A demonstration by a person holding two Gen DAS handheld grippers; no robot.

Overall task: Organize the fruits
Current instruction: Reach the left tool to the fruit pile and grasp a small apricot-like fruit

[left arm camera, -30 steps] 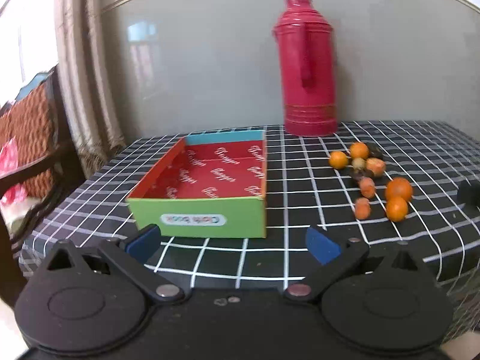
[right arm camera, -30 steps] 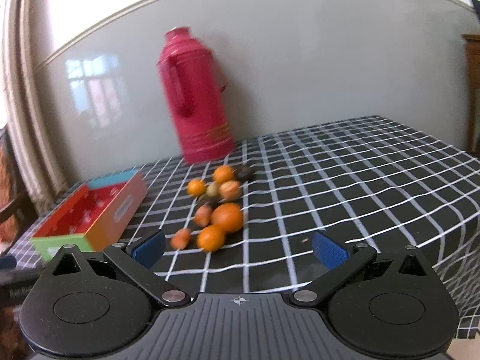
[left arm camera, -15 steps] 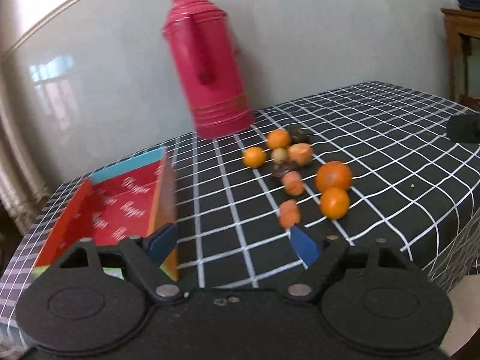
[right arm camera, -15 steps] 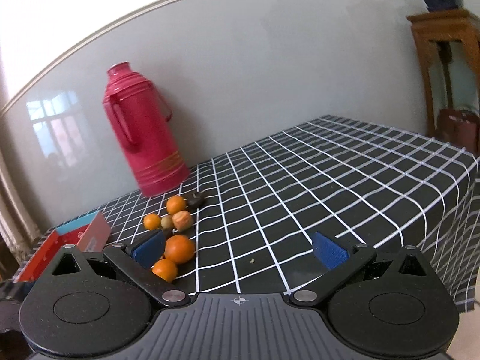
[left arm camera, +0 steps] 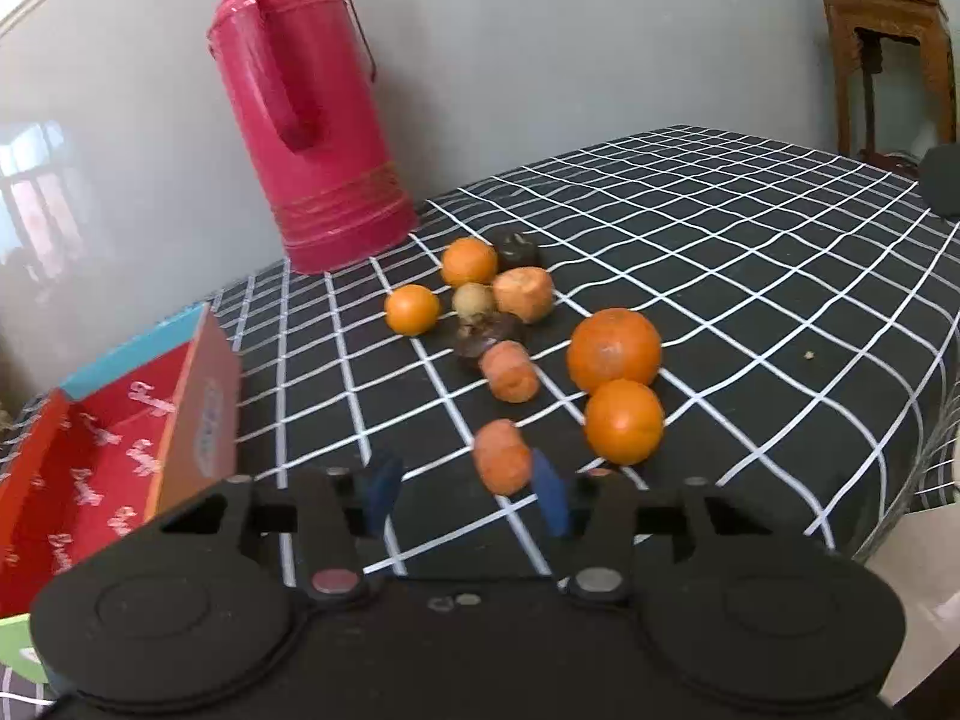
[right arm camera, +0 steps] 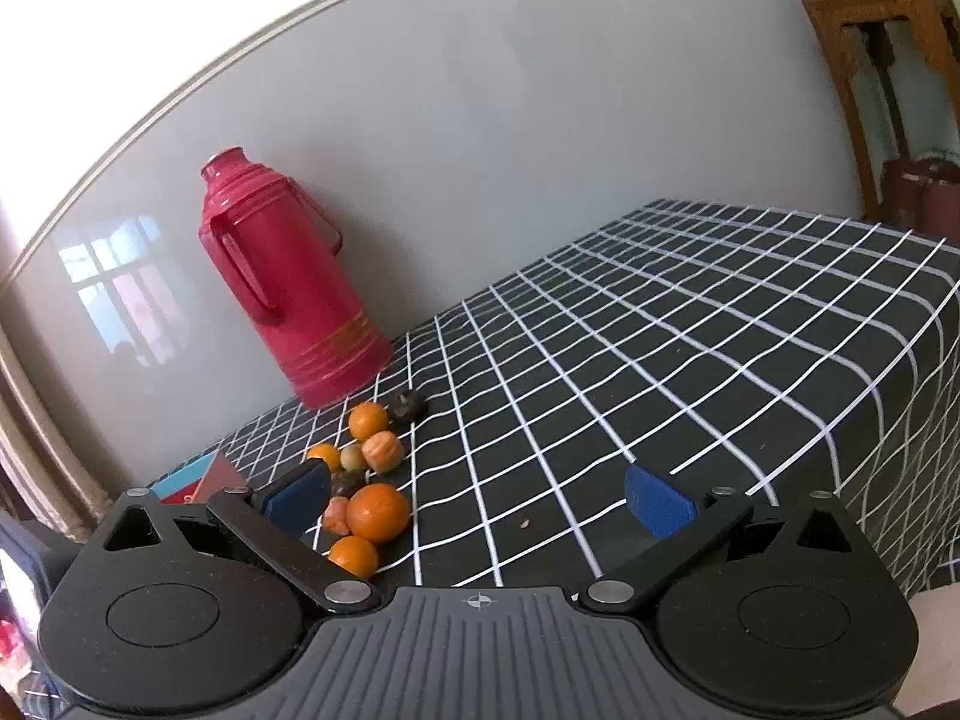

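Note:
Several fruits lie in a cluster on the black checked tablecloth (left arm camera: 750,276): a large orange (left arm camera: 613,350), a smaller orange (left arm camera: 624,421), pale orange pieces (left arm camera: 503,457) and dark fruits (left arm camera: 517,249). My left gripper (left arm camera: 465,495) is open, its blue pads astride the nearest pale orange piece, which sits just inside the right pad. The red-lined box (left arm camera: 114,450) lies at the left. My right gripper (right arm camera: 477,495) is open and empty, with the fruit cluster (right arm camera: 378,513) by its left finger.
A tall red thermos (left arm camera: 306,114) stands at the back against the grey wall, also in the right wrist view (right arm camera: 288,294). A wooden stand (left arm camera: 888,60) is at the far right. The table's front edge drops off at the right.
My left gripper has swung right from the box toward the fruits and narrowed its opening around the nearest piece. My right gripper has turned right, so the fruits slid to its left.

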